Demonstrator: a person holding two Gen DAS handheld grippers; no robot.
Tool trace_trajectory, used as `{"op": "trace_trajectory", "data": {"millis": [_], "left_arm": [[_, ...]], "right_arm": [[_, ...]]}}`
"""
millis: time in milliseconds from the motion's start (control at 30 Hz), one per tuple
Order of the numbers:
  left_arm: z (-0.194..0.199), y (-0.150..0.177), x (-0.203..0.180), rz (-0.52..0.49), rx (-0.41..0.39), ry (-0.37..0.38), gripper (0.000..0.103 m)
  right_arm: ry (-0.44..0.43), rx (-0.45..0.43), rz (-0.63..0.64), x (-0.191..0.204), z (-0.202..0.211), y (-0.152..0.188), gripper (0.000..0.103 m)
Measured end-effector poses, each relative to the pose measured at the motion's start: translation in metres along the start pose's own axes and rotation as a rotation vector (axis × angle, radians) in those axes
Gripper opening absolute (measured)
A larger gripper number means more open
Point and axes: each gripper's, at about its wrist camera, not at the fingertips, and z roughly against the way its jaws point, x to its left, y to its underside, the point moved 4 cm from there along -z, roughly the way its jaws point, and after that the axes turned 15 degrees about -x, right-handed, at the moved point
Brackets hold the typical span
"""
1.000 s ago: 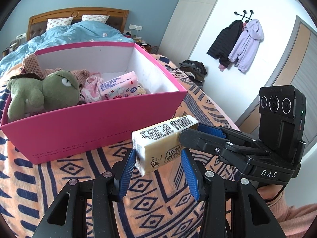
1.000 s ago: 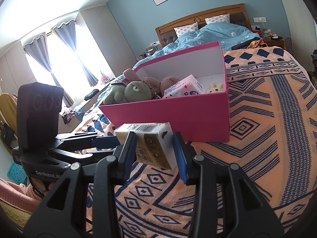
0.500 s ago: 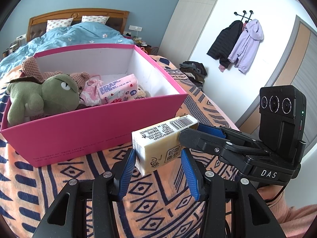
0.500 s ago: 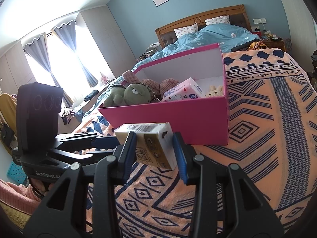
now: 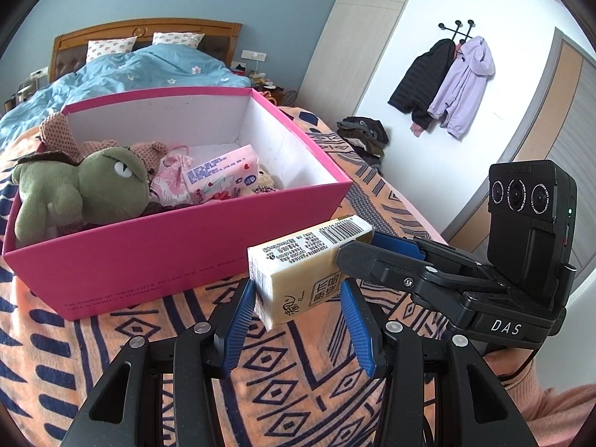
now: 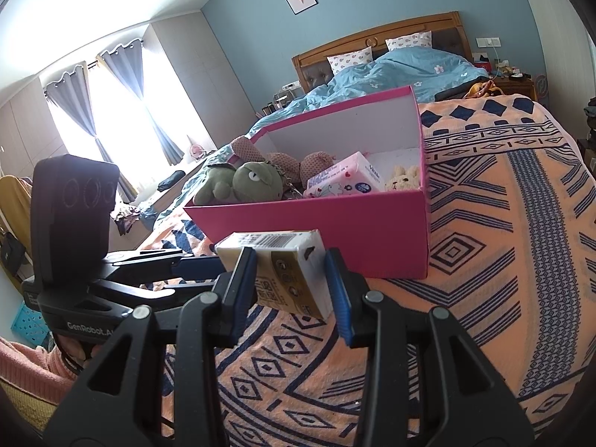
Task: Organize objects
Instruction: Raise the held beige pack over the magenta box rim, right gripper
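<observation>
- While both hand-held grippers meet over the patterned bedspread (image 5: 123, 339), a cream drink carton (image 5: 298, 279) hangs between them, just in front of the pink box (image 5: 149, 260) and clear of its near wall.
- The left gripper (image 5: 298, 298) has its blue pads drawn in narrow against the carton's near end; the right gripper (image 6: 289, 260) clamps the other end, pads pressed to both sides.
- In the left wrist view a black finger of the right gripper covers part of the carton's far end, below the barcode.
- Inside the box, a green frog plush (image 5: 93, 186) lies over a brown knitted toy (image 5: 59, 134), most of which is buried; a pink tissue pack (image 5: 223, 175) leans beside them.
- A small beige plush (image 6: 404, 178) in the box's corner is too small to make out in detail.
- The print on the box's near wall is too fine to read.
- Of the person, only a pink sleeve (image 5: 558, 409) shows, cut off at the frame's edge.
- Against the frames of a second ago, the carton and both grips look unchanged; the box sits a shade lower in each view.
</observation>
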Motion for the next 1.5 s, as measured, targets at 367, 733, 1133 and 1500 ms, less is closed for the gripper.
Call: {"op": "trace_trajectory", "data": {"millis": [367,733,1133,1500], "left_arm": [[-0.001,-0.004,-0.001,-0.001,-0.005,0.000,0.048],[-0.002,-0.008,0.000,-0.002,-0.009,0.000,0.048],[-0.003,-0.013,0.001,-0.007,-0.017,-0.001,0.048],[-0.003,-0.018,0.002,-0.019,-0.026,-0.003,0.048]], "right_arm": [[-0.001,-0.010,0.004,0.000,-0.001,-0.003,0.041],[-0.001,-0.018,0.009,0.000,-0.002,-0.005,0.041],[0.000,-0.027,0.014,0.000,-0.003,-0.009,0.041],[0.000,-0.033,0.022,0.001,-0.003,-0.010,0.041]]}}
